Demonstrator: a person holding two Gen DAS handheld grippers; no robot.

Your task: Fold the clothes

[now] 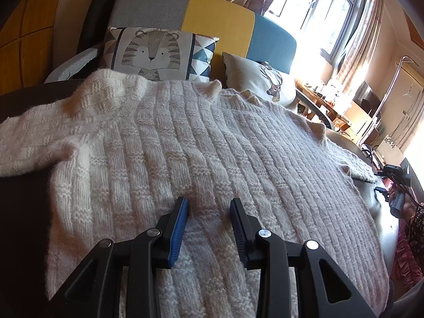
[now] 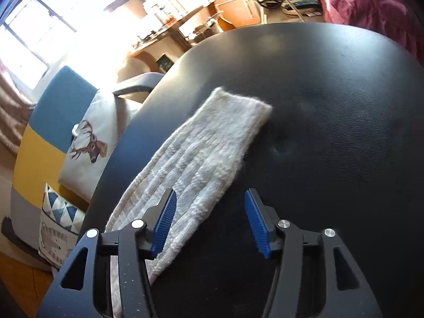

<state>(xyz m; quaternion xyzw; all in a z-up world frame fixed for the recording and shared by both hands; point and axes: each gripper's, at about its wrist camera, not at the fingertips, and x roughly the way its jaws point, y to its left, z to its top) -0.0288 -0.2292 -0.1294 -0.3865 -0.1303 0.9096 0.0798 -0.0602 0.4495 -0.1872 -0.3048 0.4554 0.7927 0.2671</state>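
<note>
A cream knitted sweater (image 1: 201, 143) lies spread flat on a black padded table (image 1: 23, 212). Its left sleeve (image 1: 31, 137) stretches to the left. My left gripper (image 1: 209, 202) is open and empty, hovering low over the sweater's body near the hem. In the right wrist view the other sleeve (image 2: 201, 153) lies stretched out on the black table (image 2: 331, 132), cuff pointing away. My right gripper (image 2: 210, 194) is open and empty, with its left finger over the sleeve and its right finger over bare table.
A sofa (image 1: 220, 23) with grey, yellow and blue panels stands behind the table, holding a tiger cushion (image 1: 156, 53) and a deer cushion (image 1: 262, 79). A bright window (image 1: 318, 8) and a cluttered desk are at right. A pink bedspread (image 2: 371, 5) lies beyond the table.
</note>
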